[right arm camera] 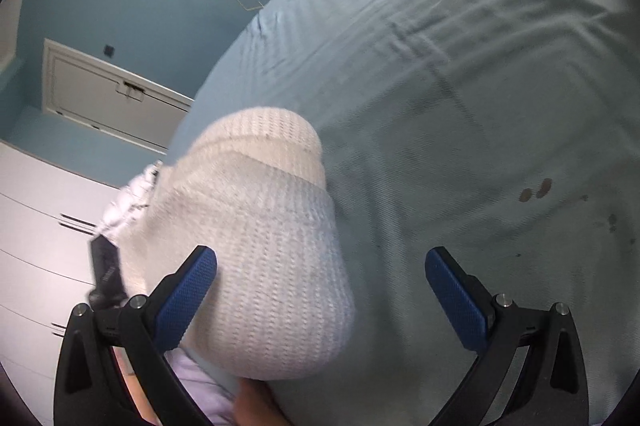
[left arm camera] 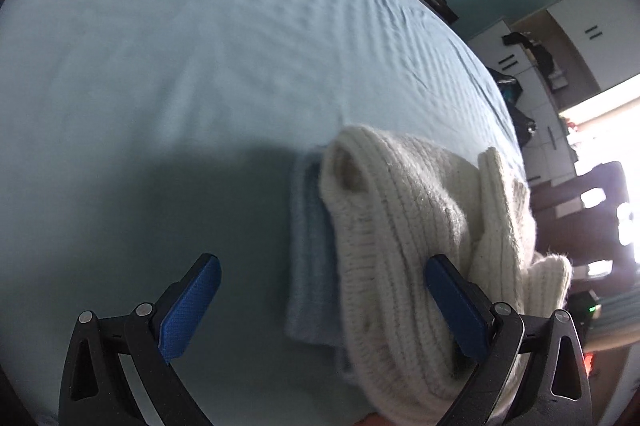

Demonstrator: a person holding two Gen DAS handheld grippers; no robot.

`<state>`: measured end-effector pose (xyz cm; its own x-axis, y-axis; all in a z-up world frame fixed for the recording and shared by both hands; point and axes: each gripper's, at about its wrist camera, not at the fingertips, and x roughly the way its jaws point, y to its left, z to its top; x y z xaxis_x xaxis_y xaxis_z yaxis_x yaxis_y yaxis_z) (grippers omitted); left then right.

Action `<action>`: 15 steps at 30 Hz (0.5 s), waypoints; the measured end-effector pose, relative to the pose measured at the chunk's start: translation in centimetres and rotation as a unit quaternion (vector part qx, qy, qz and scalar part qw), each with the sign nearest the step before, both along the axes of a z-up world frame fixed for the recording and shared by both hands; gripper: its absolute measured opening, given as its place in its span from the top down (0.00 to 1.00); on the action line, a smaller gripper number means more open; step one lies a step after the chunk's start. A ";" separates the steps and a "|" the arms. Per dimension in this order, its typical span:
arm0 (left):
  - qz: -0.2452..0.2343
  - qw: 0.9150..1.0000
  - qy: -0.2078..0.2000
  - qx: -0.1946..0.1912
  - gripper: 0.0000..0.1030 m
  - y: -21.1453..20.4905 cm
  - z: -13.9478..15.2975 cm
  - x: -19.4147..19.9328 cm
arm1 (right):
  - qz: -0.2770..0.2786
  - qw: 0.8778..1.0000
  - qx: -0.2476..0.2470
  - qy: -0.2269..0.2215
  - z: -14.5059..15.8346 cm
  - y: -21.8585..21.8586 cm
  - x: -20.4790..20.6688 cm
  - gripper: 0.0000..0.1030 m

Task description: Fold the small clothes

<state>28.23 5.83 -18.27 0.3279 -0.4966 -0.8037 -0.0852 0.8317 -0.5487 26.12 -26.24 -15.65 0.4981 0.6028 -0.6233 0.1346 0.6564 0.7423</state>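
A cream knitted garment (left arm camera: 404, 226) lies bunched on the light blue bed sheet (left arm camera: 180, 45), partly over a folded pale blue knit piece (left arm camera: 310, 246). My left gripper (left arm camera: 320, 306) is open; its right finger (left arm camera: 456, 306) rests against the cream knit, its left finger (left arm camera: 192, 306) is over bare sheet. In the right wrist view the cream knit garment (right arm camera: 264, 246) sits near the bed's edge. My right gripper (right arm camera: 320, 298) is open; its left finger (right arm camera: 186, 298) touches the knit, its right finger (right arm camera: 456, 298) is over the sheet (right arm camera: 460, 85).
The bed edge runs close to the garment in both views. White cupboards (left arm camera: 560, 37) and dark clutter (left arm camera: 540, 53) stand beyond the bed in the left view. A white door (right arm camera: 108, 93) and white drawers (right arm camera: 36, 246) show beyond it. Small brown stains (right arm camera: 536, 189) mark the sheet.
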 end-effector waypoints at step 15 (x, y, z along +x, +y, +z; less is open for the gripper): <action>-0.017 1.000 -0.003 -0.024 0.00 -1.6 0.3 0.6 | 0.036 0.999 0.014 0.005 -0.3 1.7 0.4 0.01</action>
<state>28.84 4.21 -17.96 0.3148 -0.5462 -0.7762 -0.0536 0.8063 -0.5891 26.54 -24.53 -15.93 0.4459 0.6543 -0.6108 0.0953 0.6438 0.7592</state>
